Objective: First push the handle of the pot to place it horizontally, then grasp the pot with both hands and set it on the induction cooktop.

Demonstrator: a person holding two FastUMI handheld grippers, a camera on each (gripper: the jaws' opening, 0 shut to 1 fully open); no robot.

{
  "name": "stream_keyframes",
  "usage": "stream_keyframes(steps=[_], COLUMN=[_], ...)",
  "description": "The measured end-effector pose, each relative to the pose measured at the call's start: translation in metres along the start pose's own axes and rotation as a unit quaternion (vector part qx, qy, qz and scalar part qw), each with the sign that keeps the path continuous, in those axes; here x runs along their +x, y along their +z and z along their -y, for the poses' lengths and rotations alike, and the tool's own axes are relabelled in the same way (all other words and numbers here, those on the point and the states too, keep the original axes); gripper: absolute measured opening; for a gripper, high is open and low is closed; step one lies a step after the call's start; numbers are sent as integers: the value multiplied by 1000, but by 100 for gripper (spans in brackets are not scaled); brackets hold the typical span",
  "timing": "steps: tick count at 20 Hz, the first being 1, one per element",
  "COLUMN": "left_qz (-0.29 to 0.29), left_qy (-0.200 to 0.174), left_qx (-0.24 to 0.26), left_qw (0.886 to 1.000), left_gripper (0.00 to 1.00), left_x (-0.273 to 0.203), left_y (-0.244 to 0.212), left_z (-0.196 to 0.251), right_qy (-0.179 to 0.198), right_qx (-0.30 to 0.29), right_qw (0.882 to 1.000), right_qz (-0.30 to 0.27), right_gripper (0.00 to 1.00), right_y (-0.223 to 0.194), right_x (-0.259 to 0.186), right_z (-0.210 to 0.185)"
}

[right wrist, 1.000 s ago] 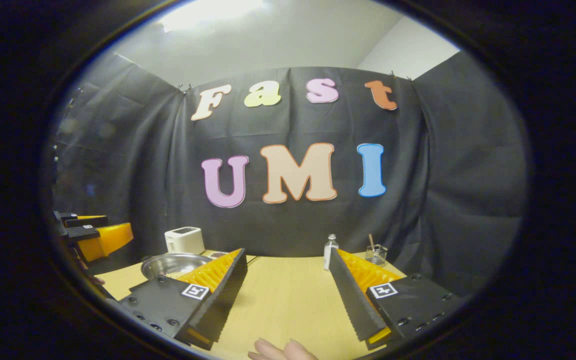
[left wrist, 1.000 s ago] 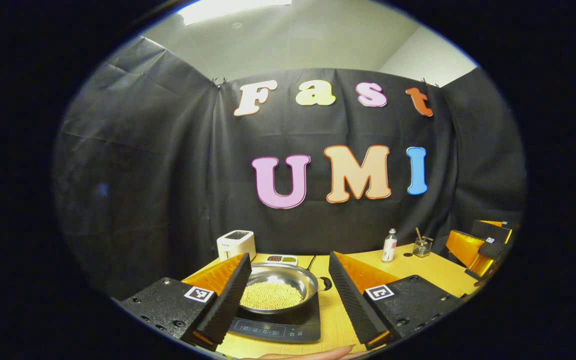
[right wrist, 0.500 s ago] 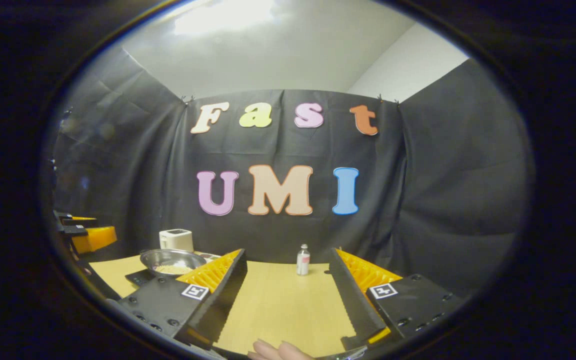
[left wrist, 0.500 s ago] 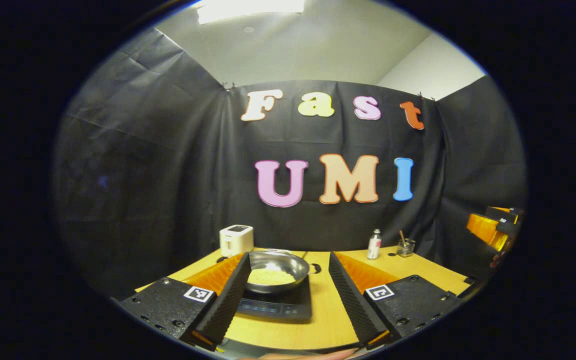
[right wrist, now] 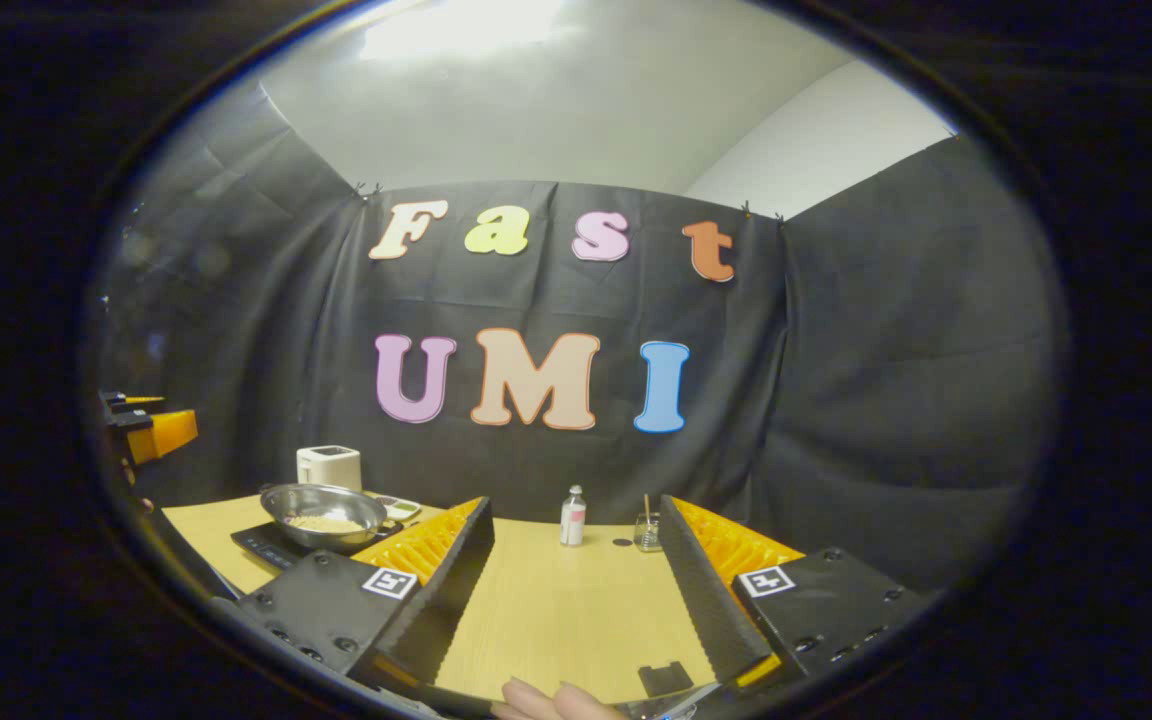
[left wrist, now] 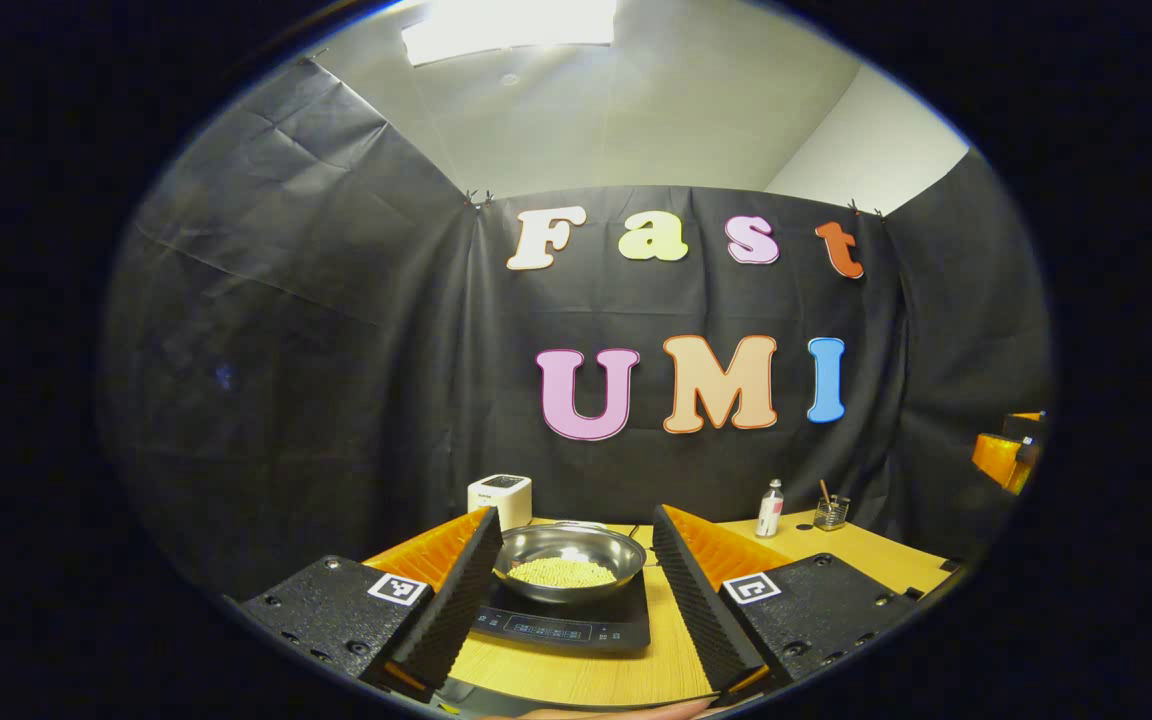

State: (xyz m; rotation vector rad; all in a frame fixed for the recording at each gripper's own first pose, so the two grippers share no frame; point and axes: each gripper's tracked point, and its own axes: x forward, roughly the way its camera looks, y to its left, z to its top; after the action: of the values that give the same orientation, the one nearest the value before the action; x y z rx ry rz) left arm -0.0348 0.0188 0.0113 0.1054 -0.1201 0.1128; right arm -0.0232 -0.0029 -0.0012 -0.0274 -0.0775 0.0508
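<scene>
Steel pot (left wrist: pixel 569 562) of pale grains sitting flat on the black induction cooktop (left wrist: pixel 566 627), on the wooden table (right wrist: pixel 556 600). Left gripper (left wrist: pixel 570 590) held back from it, spread wide, gripping nothing. Right gripper (right wrist: pixel 576 590) likewise wide apart and empty, off to the side over bare tabletop. White toaster (left wrist: pixel 500 496) behind the pot; small bottle (right wrist: pixel 572 516) and glass jar (right wrist: pixel 648 534) near the back wall.
</scene>
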Motion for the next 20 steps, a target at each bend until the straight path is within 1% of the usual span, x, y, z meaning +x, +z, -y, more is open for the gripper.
stream_keyframes(steps=[3, 4, 6, 7, 11, 17, 18, 20], left_qz=[-11, -14, -15, -16, -16, -18, -18, -16], left_qy=[2, 4, 5, 6, 5, 1, 2, 0], left_qx=[-4, -4, -3, -2, -2, -1, 0, 1], left_qw=[1000, 1000, 1000, 1000, 1000, 1000, 1000, 1000], left_gripper=[91, 92, 91, 92, 92, 91, 92, 91], left_x=[4, 5, 6, 6, 7, 7, 7, 6], left_y=[-7, -8, -9, -10, -11, -13, -13, -12], left_z=[-3, -4, -5, -6, -6, -4, -4, -3], right_qy=[1, 0, -4, -4, -5, -3, -4, -2], right_qx=[16, 19, 31, 37, 56, 55, 55, 54], right_qw=[1000, 1000, 1000, 999, 998, 998, 998, 998], right_qz=[1, -3, -4, -7, -12, -12, -10, -13], right_gripper=[98, 99, 99, 99, 98, 99, 99, 99], right_y=[-1, -3, -4, -4, -8, -9, -8, -9], right_x=[2, 2, 2, 3, 7, 6, 6, 6], right_z=[1, 3, 9, 10, 16, 16, 16, 15])
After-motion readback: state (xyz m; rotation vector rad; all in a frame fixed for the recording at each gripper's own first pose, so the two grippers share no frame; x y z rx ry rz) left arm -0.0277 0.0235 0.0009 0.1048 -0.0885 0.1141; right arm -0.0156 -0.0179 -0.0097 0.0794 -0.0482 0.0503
